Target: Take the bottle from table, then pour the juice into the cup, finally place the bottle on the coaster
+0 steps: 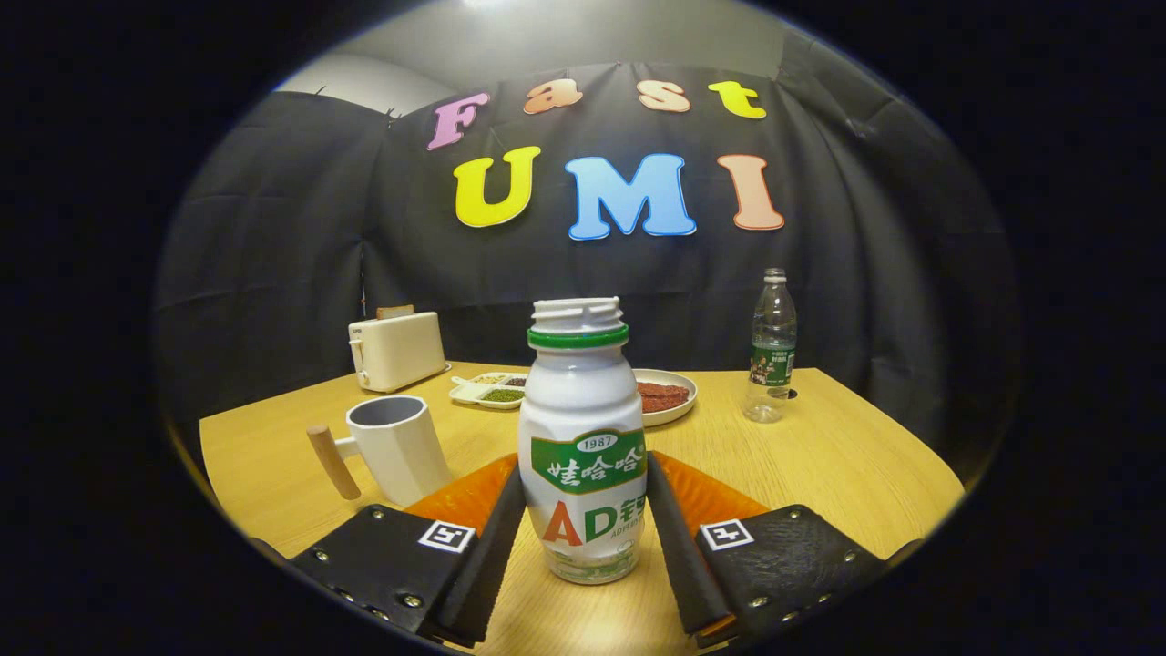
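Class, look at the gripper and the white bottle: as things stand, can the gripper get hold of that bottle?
Probably yes. The bottle stands upright between the gripper fingers, which flank its sides and look pressed against it, with nothing between.

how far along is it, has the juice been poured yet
Early stage. The gripper has its jaws pressed on both sides of the white bottle, which seems to stand on the table. Nothing looks poured: bottle upright, cup beside it. Left: lift, pour, then coaster, which I can't spot.
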Motion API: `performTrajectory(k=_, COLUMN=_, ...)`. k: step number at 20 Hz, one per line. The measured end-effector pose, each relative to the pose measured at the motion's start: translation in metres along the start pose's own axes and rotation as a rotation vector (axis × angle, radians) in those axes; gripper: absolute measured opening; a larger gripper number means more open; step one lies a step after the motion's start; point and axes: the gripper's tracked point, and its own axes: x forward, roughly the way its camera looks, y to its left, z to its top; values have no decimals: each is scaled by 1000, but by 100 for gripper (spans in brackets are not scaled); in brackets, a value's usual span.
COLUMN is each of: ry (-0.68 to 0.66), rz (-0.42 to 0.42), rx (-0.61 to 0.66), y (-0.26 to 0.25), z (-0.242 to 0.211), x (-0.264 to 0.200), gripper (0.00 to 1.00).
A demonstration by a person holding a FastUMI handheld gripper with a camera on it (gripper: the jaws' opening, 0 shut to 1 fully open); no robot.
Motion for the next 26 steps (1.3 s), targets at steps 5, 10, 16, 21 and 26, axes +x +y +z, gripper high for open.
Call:
performTrajectory(k=5, ry=12, rz=0, rx=-76, y=8, z=4, x=1, gripper=72)
performTrajectory(k=10, ry=45, rz=-28, rx=-180, y=12, z=8, x=5, gripper=72)
performTrajectory(k=16, ry=56, rz=-98, rx=-372, y=15, z=20, x=13, gripper=72)
performTrajectory(k=21, ry=55, rz=-122, rx=-509, y=26, z=30, x=22, gripper=72)
performTrajectory(k=26, ry=42, rz=-171, rx=-708, y=34, z=43, x=30, gripper=72)
